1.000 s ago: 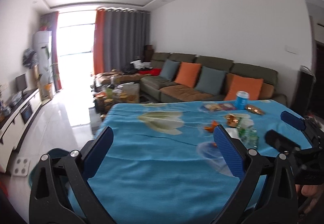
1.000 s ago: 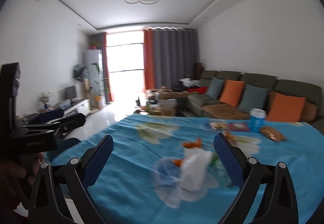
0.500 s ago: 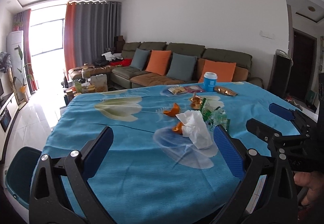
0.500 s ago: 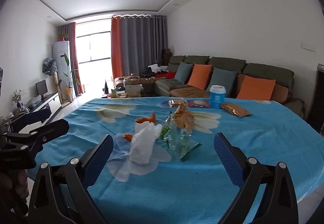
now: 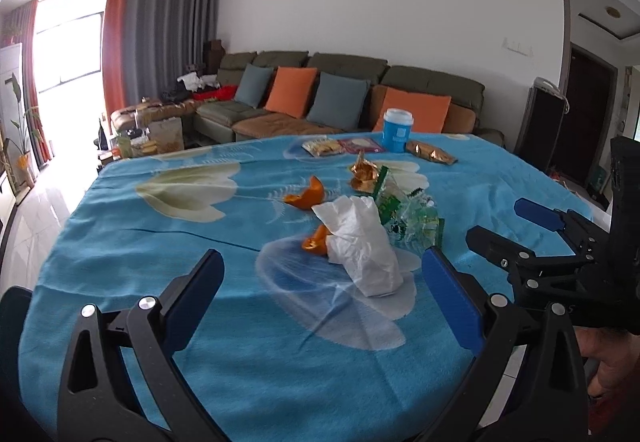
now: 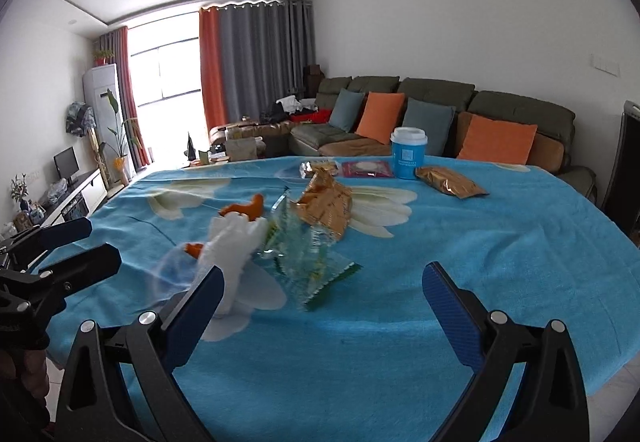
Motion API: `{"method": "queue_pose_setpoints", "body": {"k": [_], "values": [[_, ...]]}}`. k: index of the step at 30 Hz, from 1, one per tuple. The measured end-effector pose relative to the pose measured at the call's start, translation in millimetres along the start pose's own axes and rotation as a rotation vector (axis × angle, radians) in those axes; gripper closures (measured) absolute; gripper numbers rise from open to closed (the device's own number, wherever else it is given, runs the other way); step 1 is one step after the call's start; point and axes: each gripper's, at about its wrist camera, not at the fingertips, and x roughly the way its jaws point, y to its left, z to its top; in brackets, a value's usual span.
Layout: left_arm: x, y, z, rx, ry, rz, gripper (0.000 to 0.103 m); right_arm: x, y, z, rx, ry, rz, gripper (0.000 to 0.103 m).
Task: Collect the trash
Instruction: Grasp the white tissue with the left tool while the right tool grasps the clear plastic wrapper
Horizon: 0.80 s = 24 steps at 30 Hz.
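Both jaws spread wide and empty, I hover my left gripper (image 5: pixel 320 290) and right gripper (image 6: pixel 322 292) near the crumpled tissue (image 5: pixel 362 246) to collect it off the counter (image 5: pixel 160 242).

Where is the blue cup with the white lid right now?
The blue cup stands upright at the table's far edge, between the pink packet and the gold snack bag, before the sofa.
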Motion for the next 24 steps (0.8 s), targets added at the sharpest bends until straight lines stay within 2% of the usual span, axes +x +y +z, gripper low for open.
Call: {"method": "queue_pose_setpoints", "body": {"k": [6,9,13,15,19,21,23,24], "values": [[33.1,-6.4,1.5,-0.010,0.073,-0.026,0.006,14.9,-12.8,1.1,0.016,0.039,0.000,0.008],[50.2,-11.9,1.6,-0.002,0.109,-0.036,0.008,22.6,-13.6,2.1,0.004,0.061,-0.001,0.011],[73.5,-15.2,-0.7,-0.013,0.187,-0.060,0.032,35.4,-15.3,4.8,-0.020,0.103,0.007,0.019],[86.1,-13.8,-2.2,-0.036,0.232,-0.081,0.039,40.5,-17.1,6.4,-0.030,0.118,0.012,0.022],[98.9,-14.4,-3.7,-0.051,0.257,-0.092,0.051,50.9,-16.0,10.4,-0.058,0.154,0.040,0.027],[105.3,-14.0,-4.0,-0.075,0.281,-0.117,0.060,57.0,-12.7,12.6,-0.077,0.174,0.051,0.034],[110.3,-12.2,-3.4,-0.081,0.282,-0.113,0.064,63.3,-10.4,13.8,-0.092,0.193,0.066,0.035],[112.2,-11.3,-2.7,-0.089,0.283,-0.120,0.069,65.2,-9.2,14.5,-0.097,0.198,0.071,0.039]]}}
